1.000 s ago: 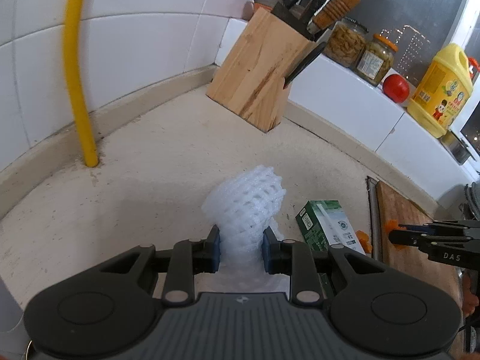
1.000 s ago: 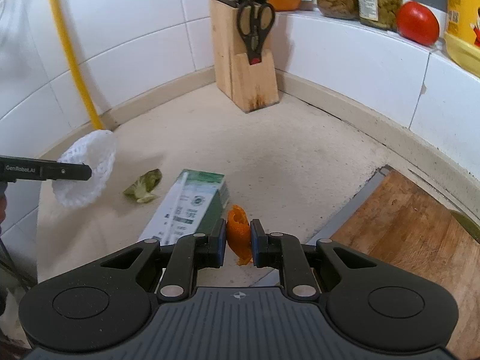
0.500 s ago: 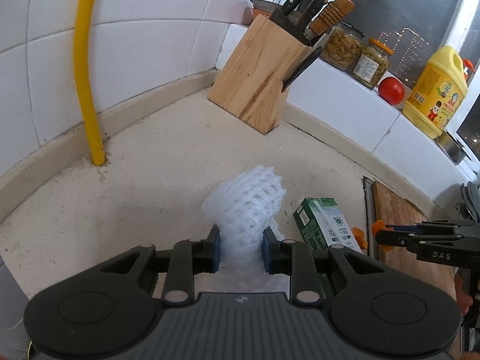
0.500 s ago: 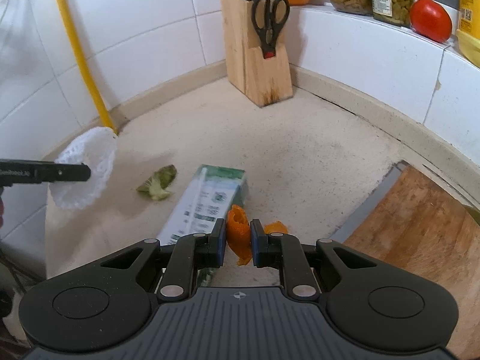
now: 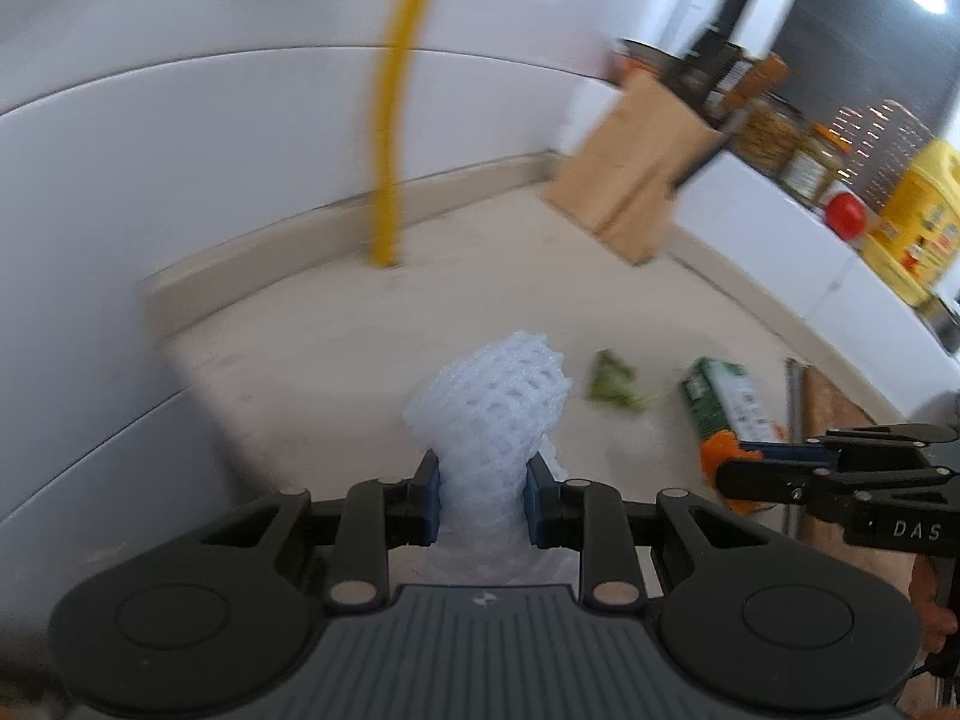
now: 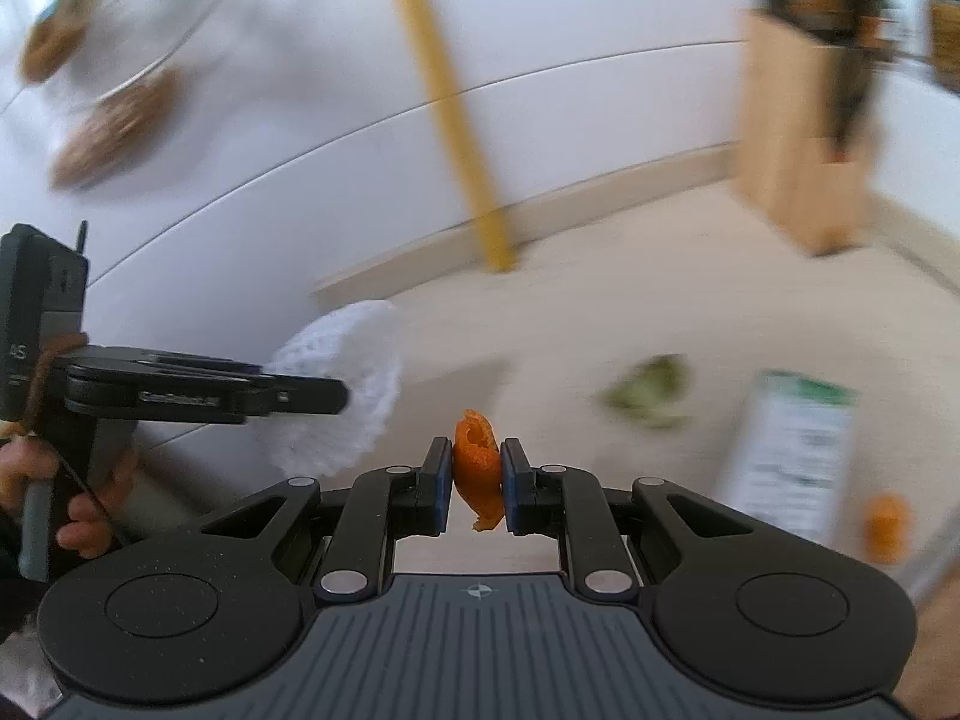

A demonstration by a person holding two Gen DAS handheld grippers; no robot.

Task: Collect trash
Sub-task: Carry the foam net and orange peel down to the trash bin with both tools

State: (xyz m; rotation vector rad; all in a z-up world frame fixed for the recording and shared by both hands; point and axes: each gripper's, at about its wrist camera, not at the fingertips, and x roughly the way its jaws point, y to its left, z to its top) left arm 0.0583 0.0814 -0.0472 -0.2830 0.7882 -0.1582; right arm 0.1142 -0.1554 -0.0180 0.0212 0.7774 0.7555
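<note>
A: Left tool (image 5: pixel 482 495) pinches white foam net (image 5: pixel 489 414), lifted off the counter (image 5: pixel 336 348). Right tool (image 6: pixel 475 483)?

B: Pressed on orange peel (image 6: pixel 477 462), also held clear of the surface.

A: Counter: beige, speckled, in a white-tiled corner. Remaining on it?

B: Green leaf scrap (image 6: pixel 651 393), carton (image 6: pixel 792 447) beside it, second peel bit (image 6: pixel 887 527) by the carton. Knife block (image 5: pixel 630 186) at the back, yellow pipe (image 5: pixel 393 114) down the wall. Frames blurred.
</note>
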